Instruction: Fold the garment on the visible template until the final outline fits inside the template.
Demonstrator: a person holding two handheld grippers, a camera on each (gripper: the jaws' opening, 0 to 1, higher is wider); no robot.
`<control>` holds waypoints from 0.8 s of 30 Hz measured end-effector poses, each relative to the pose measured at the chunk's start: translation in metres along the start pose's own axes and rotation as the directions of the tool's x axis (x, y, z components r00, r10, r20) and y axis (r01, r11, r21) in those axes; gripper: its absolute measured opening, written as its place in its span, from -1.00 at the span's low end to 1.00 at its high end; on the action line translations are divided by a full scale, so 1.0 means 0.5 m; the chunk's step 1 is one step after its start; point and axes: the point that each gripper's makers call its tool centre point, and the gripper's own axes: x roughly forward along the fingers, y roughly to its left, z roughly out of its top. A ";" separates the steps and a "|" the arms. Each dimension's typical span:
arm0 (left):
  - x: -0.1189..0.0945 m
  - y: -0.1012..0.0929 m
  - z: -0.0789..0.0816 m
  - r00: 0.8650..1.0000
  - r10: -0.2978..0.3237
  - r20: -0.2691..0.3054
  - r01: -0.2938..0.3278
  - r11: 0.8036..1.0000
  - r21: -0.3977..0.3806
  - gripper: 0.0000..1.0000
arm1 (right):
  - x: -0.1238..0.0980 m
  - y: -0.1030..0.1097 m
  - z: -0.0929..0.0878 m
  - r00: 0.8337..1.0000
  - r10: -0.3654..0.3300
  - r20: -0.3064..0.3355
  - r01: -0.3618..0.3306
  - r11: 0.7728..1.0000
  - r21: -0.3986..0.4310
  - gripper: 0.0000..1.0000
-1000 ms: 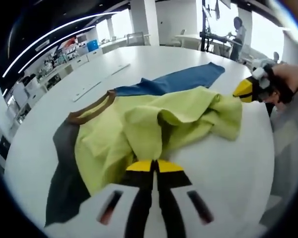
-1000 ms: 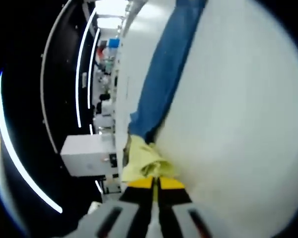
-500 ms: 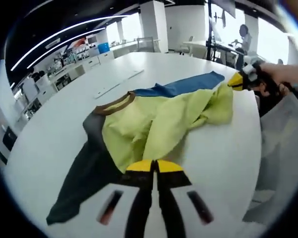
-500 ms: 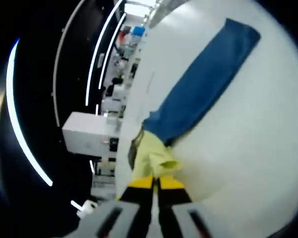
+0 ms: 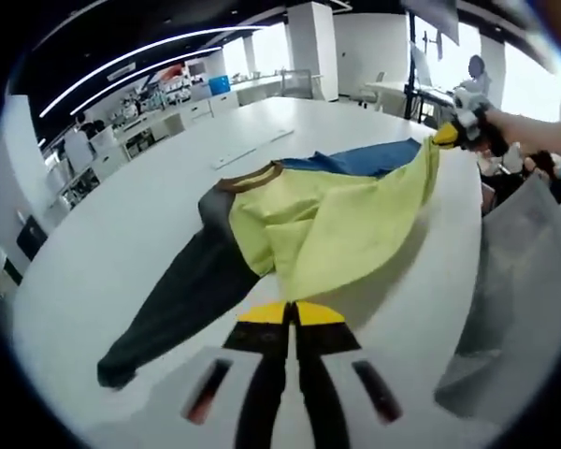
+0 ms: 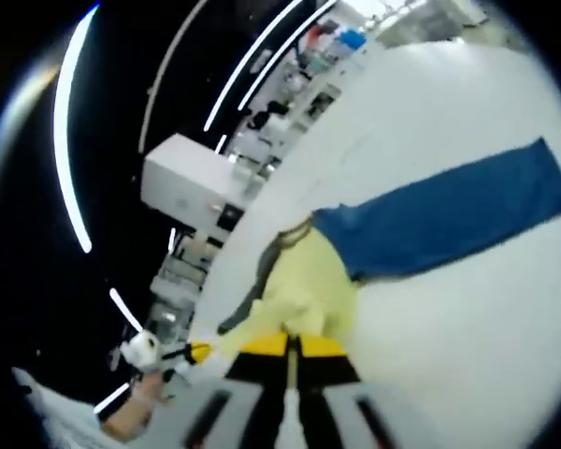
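Note:
A long-sleeved garment lies on the white table (image 5: 122, 224), with a yellow-green body (image 5: 327, 224), a brown collar (image 5: 248, 176), one blue sleeve (image 5: 365, 157) and one dark grey sleeve (image 5: 173, 304). My left gripper (image 5: 290, 314) is shut on one corner of the yellow hem. My right gripper (image 5: 446, 137), held by a hand, pinches the other corner, and the hem hangs stretched between them above the table. In the right gripper view my right gripper (image 6: 293, 344) is shut on yellow fabric (image 6: 304, 290). The blue sleeve (image 6: 449, 220) lies flat beyond it, and the left gripper (image 6: 196, 353) appears at the lower left.
A pale flat strip (image 5: 252, 150) lies on the table beyond the collar. Grey cloth (image 5: 514, 290) hangs at the table's right edge. Desks, shelves and a person (image 5: 474, 70) stand far behind. The round table's edge curves close on the right.
The crumpled yellow body has been pulled out taut between the two grippers. The right gripper has lifted its corner up and away, and its view has rolled so the blue sleeve now lies across.

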 end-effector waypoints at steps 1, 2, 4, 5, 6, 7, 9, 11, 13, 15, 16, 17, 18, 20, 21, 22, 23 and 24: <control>-0.007 0.001 -0.003 1.000 0.003 0.000 -0.003 1.000 -0.003 -1.00 | -0.002 0.004 0.001 1.000 -0.001 -0.008 0.001 0.999 -0.034 -1.00; -0.020 -0.006 -0.005 1.000 0.008 -0.002 -0.008 1.000 -0.009 -1.00 | -0.005 0.007 -0.002 1.000 -0.001 -0.024 0.000 0.999 -0.052 -1.00; -0.037 -0.012 -0.012 1.000 0.013 -0.011 -0.013 1.000 -0.005 -1.00 | -0.009 0.020 -0.004 0.999 0.014 -0.044 -0.019 0.992 -0.129 -1.00; -0.042 -0.014 -0.014 1.000 0.014 -0.014 -0.014 1.000 0.001 -1.00 | -0.011 0.024 -0.008 0.998 0.014 -0.064 -0.023 0.989 -0.144 -1.00; -0.050 -0.018 -0.019 1.000 0.017 -0.025 -0.016 1.000 0.012 -1.00 | -0.014 0.030 -0.013 0.996 0.016 -0.092 -0.034 0.980 -0.194 -1.00; -0.055 -0.019 -0.024 0.999 0.018 -0.032 -0.018 1.000 0.020 -1.00 | -0.015 0.033 -0.015 0.995 0.008 -0.104 -0.034 0.967 -0.251 -1.00; -0.065 -0.018 -0.036 0.999 0.017 -0.044 -0.016 0.999 0.029 -1.00 | -0.021 0.038 -0.036 0.985 -0.012 -0.171 -0.047 0.941 -0.336 -1.00; -0.072 -0.020 -0.048 0.998 0.016 -0.055 -0.014 0.999 0.040 -1.00 | -0.024 0.043 -0.051 0.977 -0.035 -0.210 -0.059 0.904 -0.424 -1.00; -0.078 -0.027 -0.058 0.997 0.018 -0.069 -0.013 0.998 0.060 -1.00 | -0.027 0.050 -0.075 0.965 -0.039 -0.260 -0.089 0.881 -0.464 -1.00; -0.082 -0.038 -0.068 0.996 0.010 -0.085 -0.004 0.998 0.070 -1.00 | -0.025 0.056 -0.095 0.955 -0.031 -0.295 -0.124 0.861 -0.494 -1.00; -0.084 -0.043 -0.072 0.996 0.005 -0.088 0.002 0.997 0.076 -1.00 | -0.024 0.057 -0.099 0.954 -0.029 -0.298 -0.128 0.860 -0.494 -1.00; -0.086 -0.052 -0.081 0.994 -0.001 -0.105 0.010 0.996 0.083 -1.00 | -0.024 0.056 -0.111 0.946 -0.031 -0.323 -0.140 0.858 -0.493 -1.00; -0.087 -0.057 -0.085 0.994 -0.002 -0.109 0.012 0.996 0.090 -1.00 | -0.024 0.055 -0.117 0.943 -0.033 -0.331 -0.144 0.856 -0.497 -1.00; -0.091 -0.069 -0.100 0.992 -0.011 -0.127 0.024 0.995 0.096 -1.00 | -0.025 0.051 -0.136 0.929 -0.036 -0.368 -0.170 0.843 -0.511 -1.00; -0.091 -0.075 -0.107 0.991 -0.015 -0.132 0.028 0.995 0.094 -1.00 | -0.025 0.049 -0.144 0.925 -0.035 -0.378 -0.176 0.843 -0.509 -1.00; -0.092 -0.080 -0.114 0.990 -0.021 -0.139 0.034 0.995 0.090 -1.00 | -0.026 0.045 -0.151 0.920 -0.038 -0.390 -0.179 0.843 -0.506 -1.00; -0.093 -0.086 -0.119 0.989 -0.030 -0.144 0.041 0.996 0.078 -1.00 | -0.027 0.043 -0.158 0.914 -0.041 -0.403 -0.186 0.841 -0.508 -1.00; -0.093 -0.093 -0.128 0.988 -0.038 -0.147 0.049 0.996 0.069 -1.00 | -0.029 0.038 -0.167 0.907 -0.049 -0.418 -0.194 0.832 -0.520 -1.00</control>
